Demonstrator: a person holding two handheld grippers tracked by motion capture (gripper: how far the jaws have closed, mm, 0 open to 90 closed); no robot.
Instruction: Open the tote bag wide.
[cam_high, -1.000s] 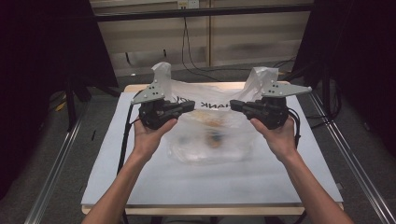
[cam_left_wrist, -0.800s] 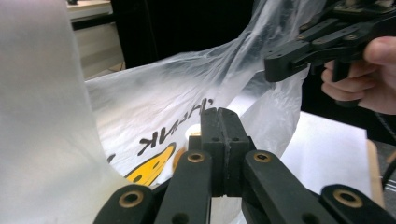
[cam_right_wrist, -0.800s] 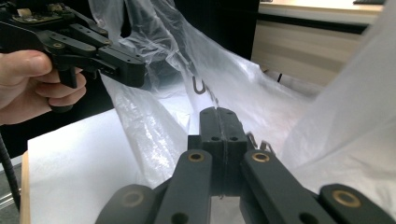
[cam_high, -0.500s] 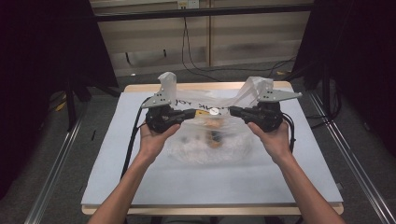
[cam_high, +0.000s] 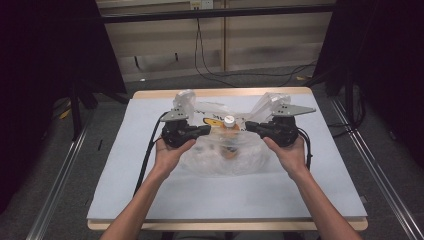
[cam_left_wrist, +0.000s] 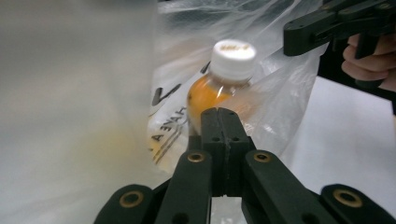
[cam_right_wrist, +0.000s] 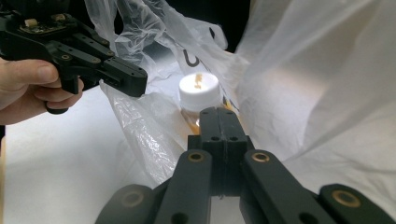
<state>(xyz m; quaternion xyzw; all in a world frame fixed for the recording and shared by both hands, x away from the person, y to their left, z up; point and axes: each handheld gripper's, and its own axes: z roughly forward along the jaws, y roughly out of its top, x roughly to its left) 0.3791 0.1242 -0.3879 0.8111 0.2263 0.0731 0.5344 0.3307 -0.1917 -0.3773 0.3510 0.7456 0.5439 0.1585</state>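
Observation:
A clear plastic bag (cam_high: 220, 156) with black lettering lies slumped on the white mat (cam_high: 300, 190). Inside it stands a bottle of orange drink (cam_left_wrist: 219, 88) with a white cap (cam_high: 229, 120). My left gripper (cam_high: 206, 129) is shut on the bag's left side, and a bunched handle sticks up behind it. My right gripper (cam_high: 248, 125) is shut on the bag's right side in the same way. Both point inward at the cap from either side. In the left gripper view the jaws (cam_left_wrist: 223, 112) are pressed together just before the bottle. The right gripper view shows the same (cam_right_wrist: 219, 111).
The mat covers a wooden table (cam_high: 225, 93). Dark frame posts (cam_high: 75, 100) stand to both sides. Cables (cam_high: 210, 65) lie on the floor beyond the far edge. Metal rails (cam_high: 55, 200) run along the left and right of the table.
Both hands have come down with the bag, which has sagged onto the mat. The bottle's white cap now shows between the two grippers.

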